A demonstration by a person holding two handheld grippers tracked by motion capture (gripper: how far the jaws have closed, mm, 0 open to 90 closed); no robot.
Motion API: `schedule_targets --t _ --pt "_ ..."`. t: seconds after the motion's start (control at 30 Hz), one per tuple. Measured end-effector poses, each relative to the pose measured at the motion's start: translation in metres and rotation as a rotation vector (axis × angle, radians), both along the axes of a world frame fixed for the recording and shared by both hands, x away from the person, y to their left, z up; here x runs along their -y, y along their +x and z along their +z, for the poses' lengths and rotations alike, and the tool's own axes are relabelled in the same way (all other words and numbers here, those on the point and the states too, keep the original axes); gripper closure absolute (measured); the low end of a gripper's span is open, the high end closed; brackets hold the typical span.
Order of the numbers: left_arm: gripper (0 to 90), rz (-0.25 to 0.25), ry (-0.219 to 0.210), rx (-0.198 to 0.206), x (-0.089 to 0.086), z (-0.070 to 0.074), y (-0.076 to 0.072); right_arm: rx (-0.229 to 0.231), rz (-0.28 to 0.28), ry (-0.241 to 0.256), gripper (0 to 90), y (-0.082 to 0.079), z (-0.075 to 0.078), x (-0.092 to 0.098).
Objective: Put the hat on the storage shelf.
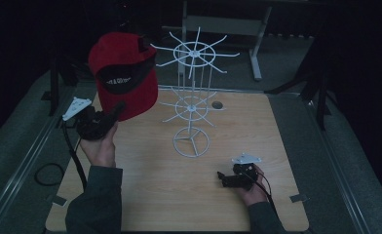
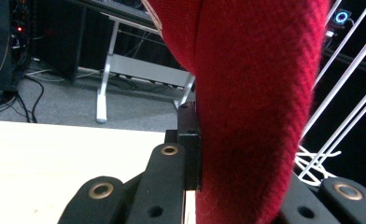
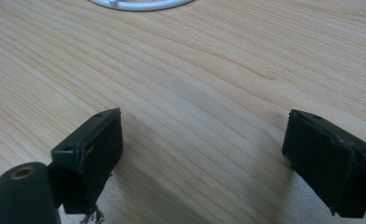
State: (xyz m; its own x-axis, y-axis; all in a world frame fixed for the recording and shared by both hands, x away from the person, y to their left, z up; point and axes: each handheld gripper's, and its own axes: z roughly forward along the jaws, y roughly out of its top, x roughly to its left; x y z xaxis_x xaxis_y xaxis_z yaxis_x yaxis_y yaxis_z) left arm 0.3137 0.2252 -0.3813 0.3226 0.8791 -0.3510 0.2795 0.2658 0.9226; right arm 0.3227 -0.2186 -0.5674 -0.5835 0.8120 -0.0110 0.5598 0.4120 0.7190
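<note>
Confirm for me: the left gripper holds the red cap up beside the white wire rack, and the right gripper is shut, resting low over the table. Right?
Not quite. The right gripper is open: the right gripper view shows its jaws wide apart over bare table. The rest holds: the left gripper holds the red cap up beside the white wire rack.

white lettering on red cap — too blurred to read

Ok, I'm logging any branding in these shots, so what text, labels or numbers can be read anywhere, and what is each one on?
White lettering on the black inner band of the red cap, held up by the left gripper: too small and blurred to read.
White wire rack, wooden table, right gripper: no text, labels or numbers visible.
</note>
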Motion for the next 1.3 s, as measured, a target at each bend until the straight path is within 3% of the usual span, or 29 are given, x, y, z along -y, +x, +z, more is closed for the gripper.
schedule_targets --t 1.3 --pt "84.8 -0.01 -0.044 0.064 -0.002 0.016 -0.003 0.0 0.0 0.0 12.1 0.0 0.0 0.0"
